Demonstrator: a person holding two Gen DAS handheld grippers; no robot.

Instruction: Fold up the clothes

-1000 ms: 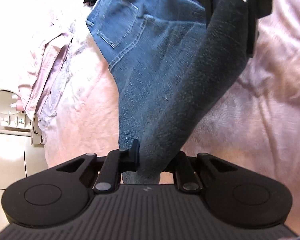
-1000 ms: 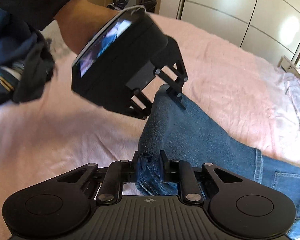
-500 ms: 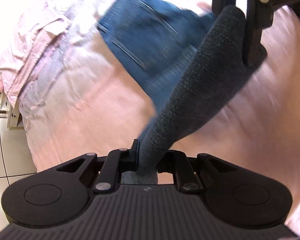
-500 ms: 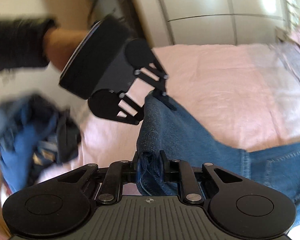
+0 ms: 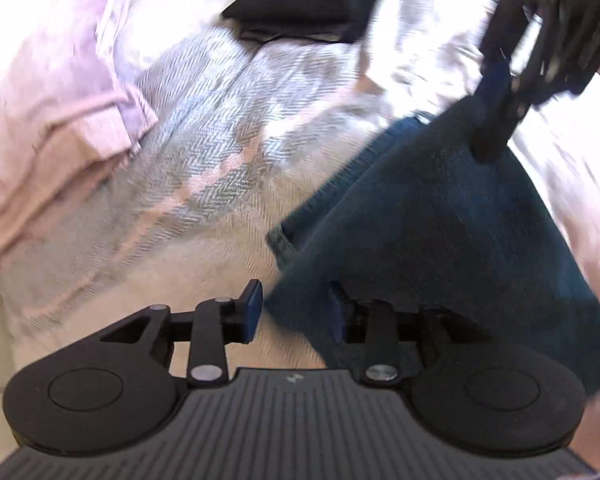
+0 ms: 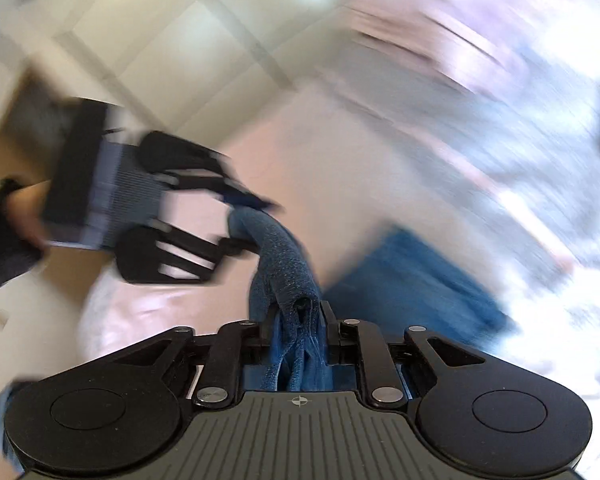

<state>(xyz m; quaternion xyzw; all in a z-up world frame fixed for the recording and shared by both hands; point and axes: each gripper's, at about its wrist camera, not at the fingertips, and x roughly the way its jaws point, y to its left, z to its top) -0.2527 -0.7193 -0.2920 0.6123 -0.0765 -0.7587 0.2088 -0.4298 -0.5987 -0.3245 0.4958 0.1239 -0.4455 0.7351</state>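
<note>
Denim swings across the bed [image 5: 204,184] as we carry the jeans [image 5: 440,216] over; our left gripper [image 5: 294,312] has just been opening, cloth loose between its jaws; our right gripper [image 6: 298,320], easing too, grasps the bunched hem; the fold lands.

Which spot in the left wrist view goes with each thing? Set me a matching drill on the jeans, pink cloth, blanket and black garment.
Things:
1. jeans
2. pink cloth
3. blanket
4. black garment

Places in the left wrist view:
a. top edge
b. lower right
c. far left
d. centre, left of the denim

Pairs: 1-b, 2-c, 3-d, 4-a.
</note>
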